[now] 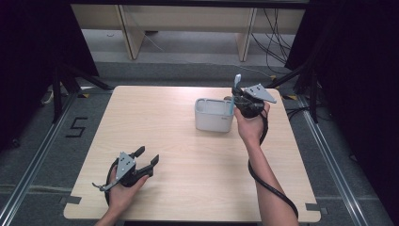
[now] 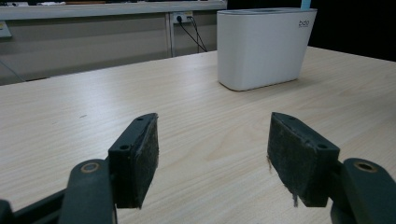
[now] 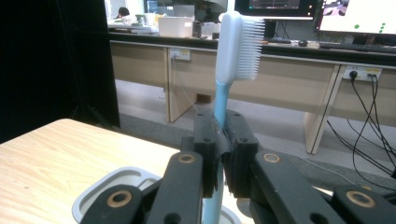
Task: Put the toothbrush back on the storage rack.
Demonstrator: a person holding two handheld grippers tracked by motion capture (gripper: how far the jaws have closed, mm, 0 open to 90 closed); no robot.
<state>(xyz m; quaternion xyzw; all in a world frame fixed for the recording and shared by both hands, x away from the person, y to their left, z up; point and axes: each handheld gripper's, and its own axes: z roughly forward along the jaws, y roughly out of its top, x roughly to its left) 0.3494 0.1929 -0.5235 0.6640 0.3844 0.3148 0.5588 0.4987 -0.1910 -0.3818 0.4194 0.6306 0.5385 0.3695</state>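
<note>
Nearest the high camera, the left tool [image 1: 149, 157] rests low over the front left part of the desk [image 1: 188, 165], held in the person's left hand [image 1: 123, 188]. Its jaws stand wide apart with nothing between them — the left gripper view shows only bare wood past the two dark pads [image 2: 140, 158]. Farther back, right of the desk's middle, stands a white holder [image 1: 212, 115] with open compartments at the top. Over its right end the right tool [image 1: 235, 96] is clamped on a toothbrush [image 3: 223, 105] — the jaws press on the light blue handle just below the head. That brush stands upright, its white bristles [image 3: 252, 46] facing right in the right gripper view, its lower end reaching down toward the holder.
</note>
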